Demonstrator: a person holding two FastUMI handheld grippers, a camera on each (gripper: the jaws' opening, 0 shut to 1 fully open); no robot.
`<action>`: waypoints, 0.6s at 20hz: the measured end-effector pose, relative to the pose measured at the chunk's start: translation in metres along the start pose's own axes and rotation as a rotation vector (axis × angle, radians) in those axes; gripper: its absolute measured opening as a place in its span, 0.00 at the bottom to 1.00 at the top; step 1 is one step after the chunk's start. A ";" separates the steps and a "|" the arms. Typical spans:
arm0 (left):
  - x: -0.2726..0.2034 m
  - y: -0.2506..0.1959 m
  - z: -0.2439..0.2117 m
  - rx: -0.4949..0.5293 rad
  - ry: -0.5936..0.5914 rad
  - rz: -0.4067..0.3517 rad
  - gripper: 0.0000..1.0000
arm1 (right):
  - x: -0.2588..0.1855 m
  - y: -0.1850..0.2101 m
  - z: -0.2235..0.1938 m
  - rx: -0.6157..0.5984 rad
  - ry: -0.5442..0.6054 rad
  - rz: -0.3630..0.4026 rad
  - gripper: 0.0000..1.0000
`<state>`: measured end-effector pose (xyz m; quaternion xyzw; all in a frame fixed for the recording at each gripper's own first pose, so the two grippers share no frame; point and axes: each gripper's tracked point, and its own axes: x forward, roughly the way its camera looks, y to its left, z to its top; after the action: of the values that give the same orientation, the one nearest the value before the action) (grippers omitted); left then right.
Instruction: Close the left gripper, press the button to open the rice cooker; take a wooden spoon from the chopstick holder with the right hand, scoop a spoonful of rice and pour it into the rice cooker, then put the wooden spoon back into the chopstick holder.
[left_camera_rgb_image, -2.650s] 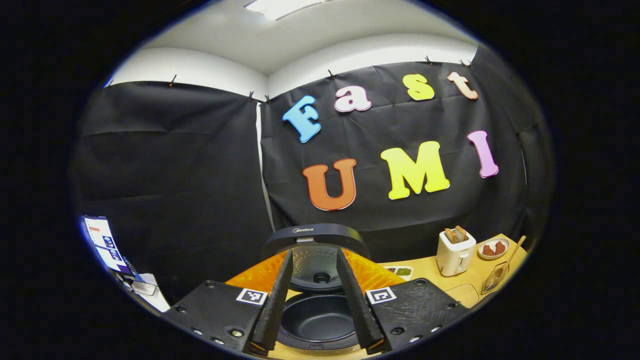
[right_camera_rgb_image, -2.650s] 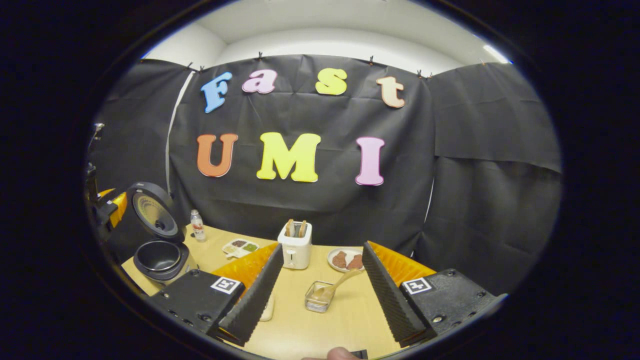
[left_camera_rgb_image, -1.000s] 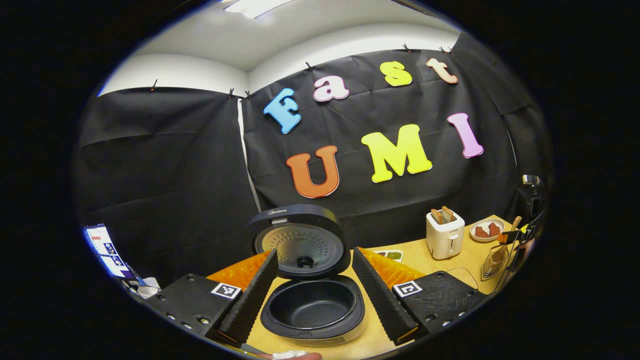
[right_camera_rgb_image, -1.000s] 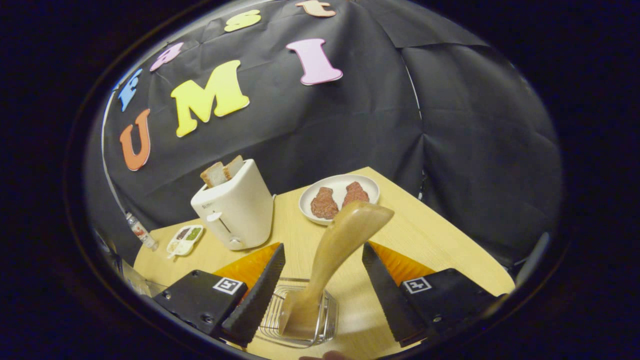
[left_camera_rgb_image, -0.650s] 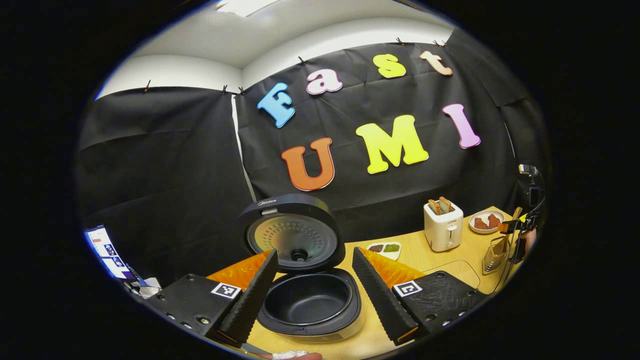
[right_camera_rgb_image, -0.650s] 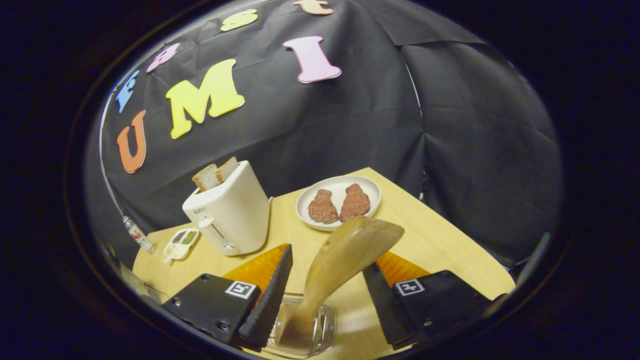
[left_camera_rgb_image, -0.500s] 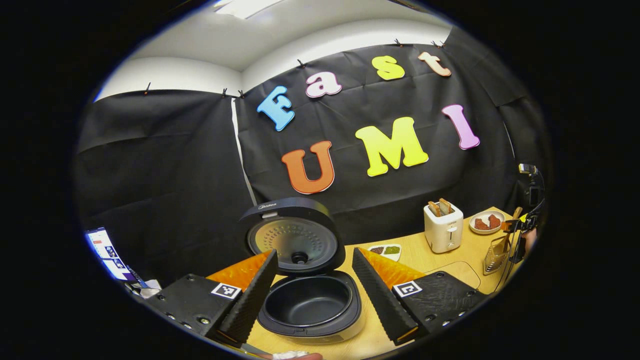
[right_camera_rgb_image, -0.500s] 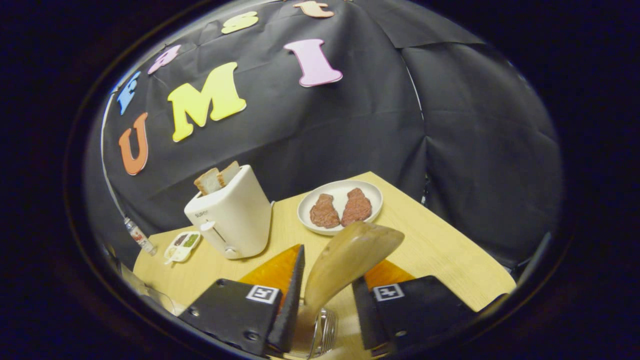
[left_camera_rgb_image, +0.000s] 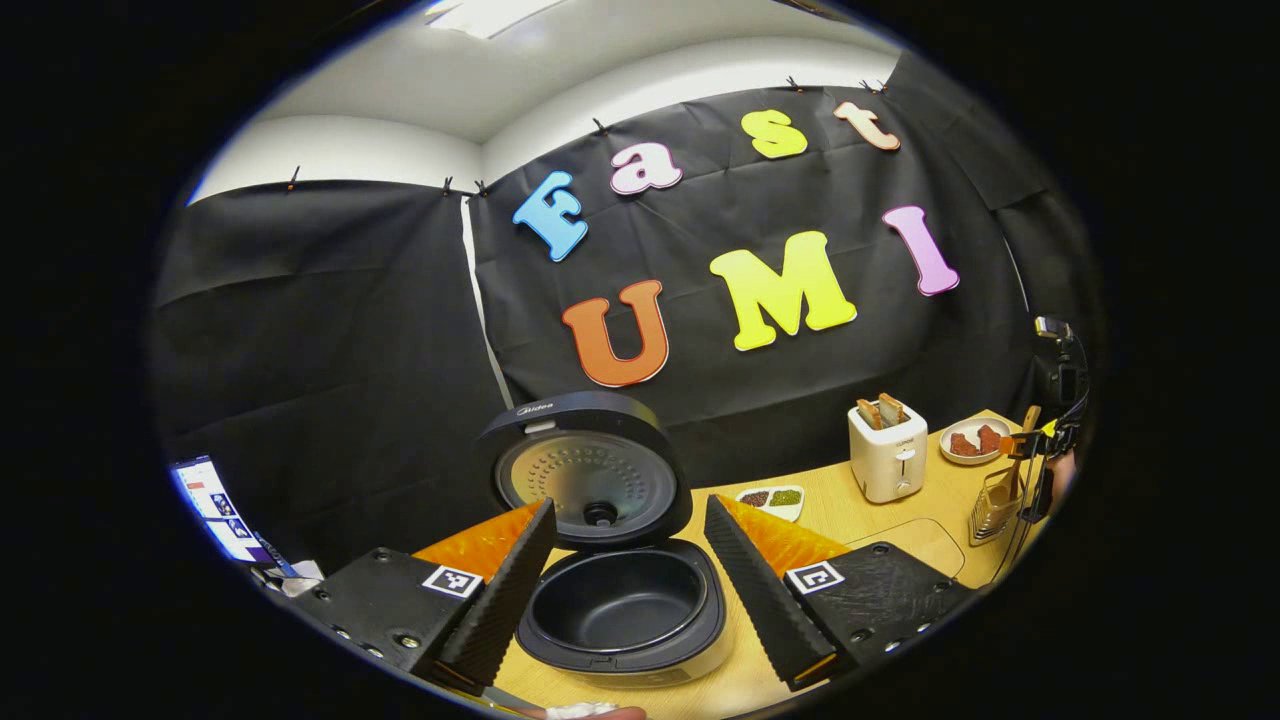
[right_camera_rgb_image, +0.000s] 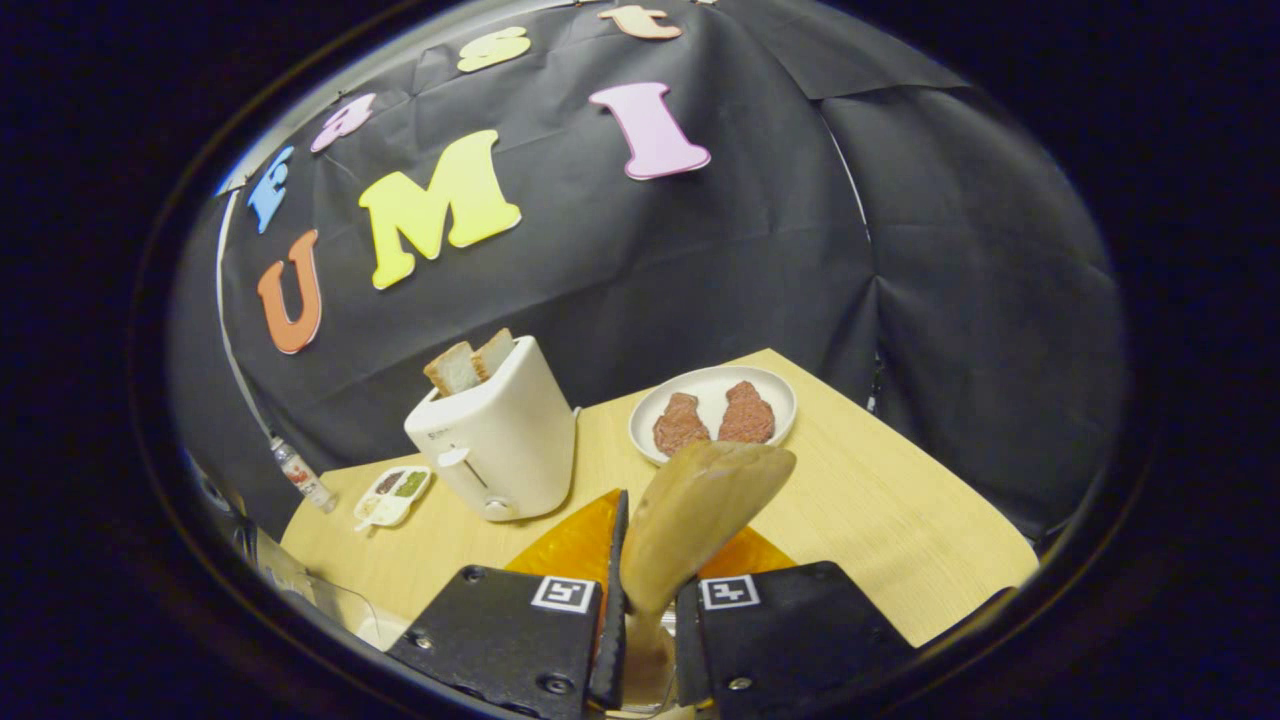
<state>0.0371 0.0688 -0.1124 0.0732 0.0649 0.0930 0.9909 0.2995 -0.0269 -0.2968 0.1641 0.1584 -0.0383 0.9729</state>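
Note:
The black rice cooker (left_camera_rgb_image: 622, 612) stands with its lid (left_camera_rgb_image: 585, 468) raised and its dark pot bare. My left gripper (left_camera_rgb_image: 630, 508) hovers just before it, open, nothing between the fingers. In the right gripper view, my right gripper (right_camera_rgb_image: 662, 540) is shut on the handle of the wooden spoon (right_camera_rgb_image: 705, 500), whose bowl points up toward the plate. The left gripper view has that right gripper (left_camera_rgb_image: 1035, 462) far off to the right, above the wire chopstick holder (left_camera_rgb_image: 992, 503), with the spoon (left_camera_rgb_image: 1022, 450) standing in the holder.
On the wooden table (right_camera_rgb_image: 870, 520) stand a white toaster (right_camera_rgb_image: 495, 440) with bread, a plate (right_camera_rgb_image: 775, 388) of two meat pieces, a small sauce tray (right_camera_rgb_image: 390, 495) and a small bottle (right_camera_rgb_image: 300, 475). A clear box (right_camera_rgb_image: 330, 605) sits at the lower left.
My right gripper came down over the chopstick holder and its fingers closed onto the spoon handle. My left gripper drew back a little from the open cooker and stayed open.

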 end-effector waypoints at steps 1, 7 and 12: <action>0.000 -0.001 -0.002 -0.004 0.003 -0.006 0.95 | -0.004 0.001 0.000 0.004 -0.007 -0.007 0.25; -0.003 0.013 -0.005 -0.022 0.000 0.017 0.95 | -0.036 0.022 0.039 -0.062 -0.112 0.010 0.24; -0.004 0.024 -0.011 -0.052 0.006 0.025 0.95 | -0.076 0.051 0.086 -0.223 -0.227 0.005 0.19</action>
<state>0.0277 0.0927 -0.1187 0.0482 0.0648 0.1073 0.9909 0.2593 -0.0055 -0.1798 0.0502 0.0504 -0.0363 0.9968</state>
